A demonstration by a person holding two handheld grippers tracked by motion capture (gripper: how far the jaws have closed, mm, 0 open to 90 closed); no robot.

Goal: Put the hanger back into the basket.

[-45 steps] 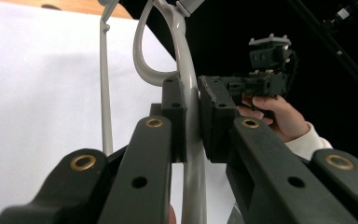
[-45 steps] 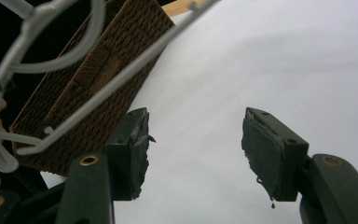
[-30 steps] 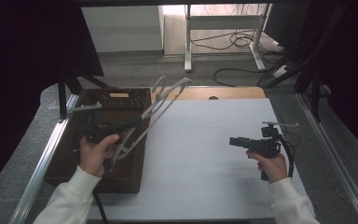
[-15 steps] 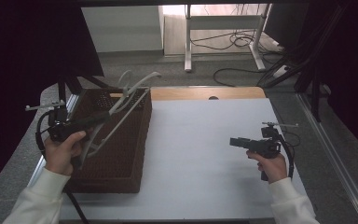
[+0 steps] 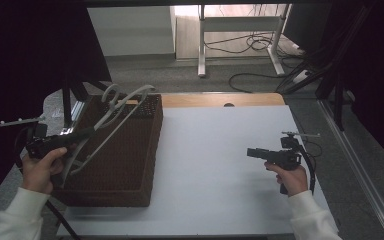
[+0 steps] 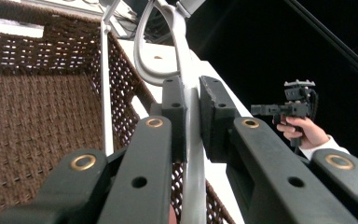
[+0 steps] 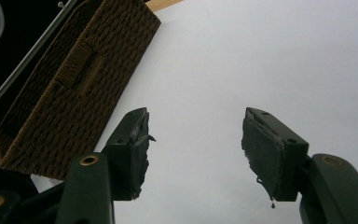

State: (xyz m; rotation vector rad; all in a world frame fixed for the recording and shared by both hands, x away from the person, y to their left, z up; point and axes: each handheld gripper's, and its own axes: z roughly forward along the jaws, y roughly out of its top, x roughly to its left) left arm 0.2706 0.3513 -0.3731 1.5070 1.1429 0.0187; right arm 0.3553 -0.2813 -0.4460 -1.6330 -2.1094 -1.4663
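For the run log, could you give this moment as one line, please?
left gripper: shut on hanger | over basket | right gripper: open, empty

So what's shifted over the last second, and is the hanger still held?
The left gripper, shut on the grey hanger, swung left toward the table's edge. The brown wicker basket slid left with it and has tipped. The hanger now leans up across the basket. The right gripper stayed open over the white mat, unmoved.
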